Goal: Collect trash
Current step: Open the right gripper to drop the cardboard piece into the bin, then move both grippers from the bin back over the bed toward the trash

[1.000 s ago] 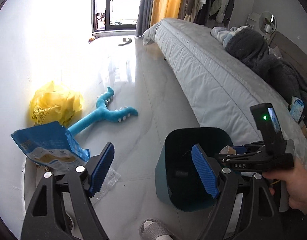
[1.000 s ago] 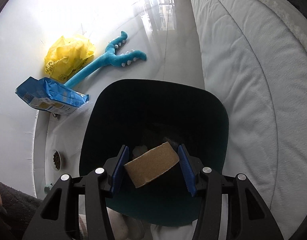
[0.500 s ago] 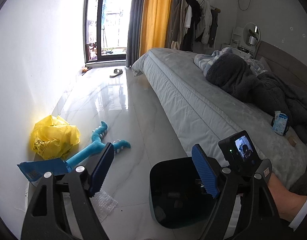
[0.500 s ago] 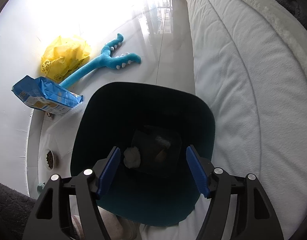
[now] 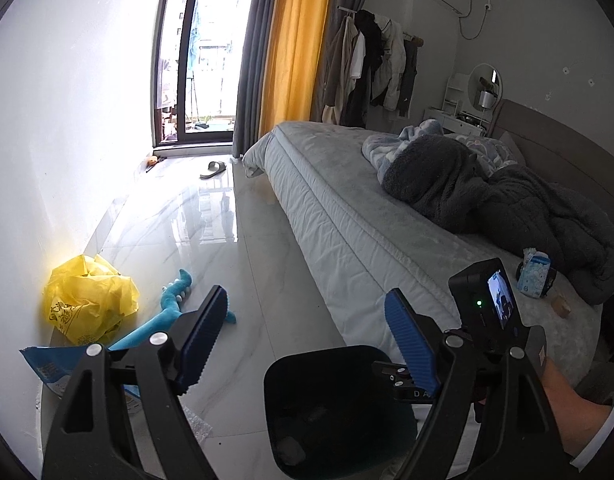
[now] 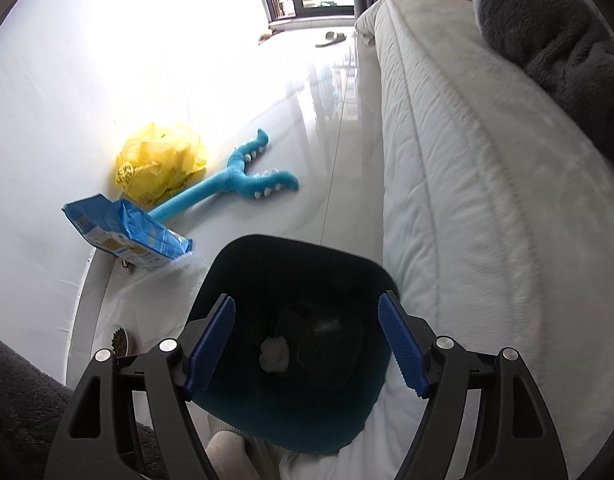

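The right gripper [image 6: 307,344] hung over the bin [image 6: 295,280], jaws apart and empty, a white wad [image 6: 273,354] lying inside. The left gripper [image 5: 307,340] was also spread, empty. The next move probably called for reaching the small box [image 5: 560,307] on the bed [image 5: 347,220].

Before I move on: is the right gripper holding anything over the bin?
No, the right gripper is open and empty above the trash bin.

Window [image 5: 199,52] daylight glares off floor [image 5: 211,216]; fisheye edges warp.
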The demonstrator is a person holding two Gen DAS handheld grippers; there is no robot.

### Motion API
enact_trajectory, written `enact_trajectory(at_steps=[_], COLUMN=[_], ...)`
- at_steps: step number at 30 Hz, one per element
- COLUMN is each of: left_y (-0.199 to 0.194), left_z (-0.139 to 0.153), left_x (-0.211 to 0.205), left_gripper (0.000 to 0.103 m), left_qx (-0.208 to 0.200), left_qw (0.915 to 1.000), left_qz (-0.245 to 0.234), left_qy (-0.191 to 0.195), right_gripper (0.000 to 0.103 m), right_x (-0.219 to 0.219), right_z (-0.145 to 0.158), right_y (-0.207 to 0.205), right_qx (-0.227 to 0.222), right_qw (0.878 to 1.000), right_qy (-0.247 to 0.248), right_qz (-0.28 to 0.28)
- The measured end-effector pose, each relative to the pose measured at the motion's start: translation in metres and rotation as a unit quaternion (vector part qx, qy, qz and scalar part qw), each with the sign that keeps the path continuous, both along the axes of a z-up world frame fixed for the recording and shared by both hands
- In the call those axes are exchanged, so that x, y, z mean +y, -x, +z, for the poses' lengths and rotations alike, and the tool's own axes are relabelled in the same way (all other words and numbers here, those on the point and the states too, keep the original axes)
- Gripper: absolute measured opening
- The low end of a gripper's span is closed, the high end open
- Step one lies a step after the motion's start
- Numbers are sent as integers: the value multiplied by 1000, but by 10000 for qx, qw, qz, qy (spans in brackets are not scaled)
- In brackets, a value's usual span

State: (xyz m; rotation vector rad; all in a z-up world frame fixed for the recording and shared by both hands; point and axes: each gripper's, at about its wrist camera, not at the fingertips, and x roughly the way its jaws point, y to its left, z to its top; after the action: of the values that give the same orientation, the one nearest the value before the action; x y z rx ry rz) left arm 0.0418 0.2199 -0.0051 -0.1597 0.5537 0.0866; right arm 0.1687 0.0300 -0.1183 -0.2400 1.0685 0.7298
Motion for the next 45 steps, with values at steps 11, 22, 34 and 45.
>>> enact_trajectory(at_steps=[11, 22, 34, 45], left_y=[-17, -45, -74, -101], left_z=[13, 7, -5, -19], left_x=[-36, -79, -143, -196], left_gripper=[84, 86, 90, 92], left_qx=[-246, -179, -27, 159], left_qw=[9993, 9976, 9938, 9889], left_qz=[-262, -648, -1089, -1432], left_qy=[48, 142, 231, 356], right_gripper=[76, 79, 83, 87], right_x=[-47, -116, -205, -293], right_z=[37, 59, 68, 71], right_y=[-2, -7, -20, -27], right_qx=[-621, -1267, -1483, -1687], right_qw=[9978, 9896, 9815, 9698], right_qy=[-229, -540, -652, -748], right_qz=[-88, -419, -1019, -1594])
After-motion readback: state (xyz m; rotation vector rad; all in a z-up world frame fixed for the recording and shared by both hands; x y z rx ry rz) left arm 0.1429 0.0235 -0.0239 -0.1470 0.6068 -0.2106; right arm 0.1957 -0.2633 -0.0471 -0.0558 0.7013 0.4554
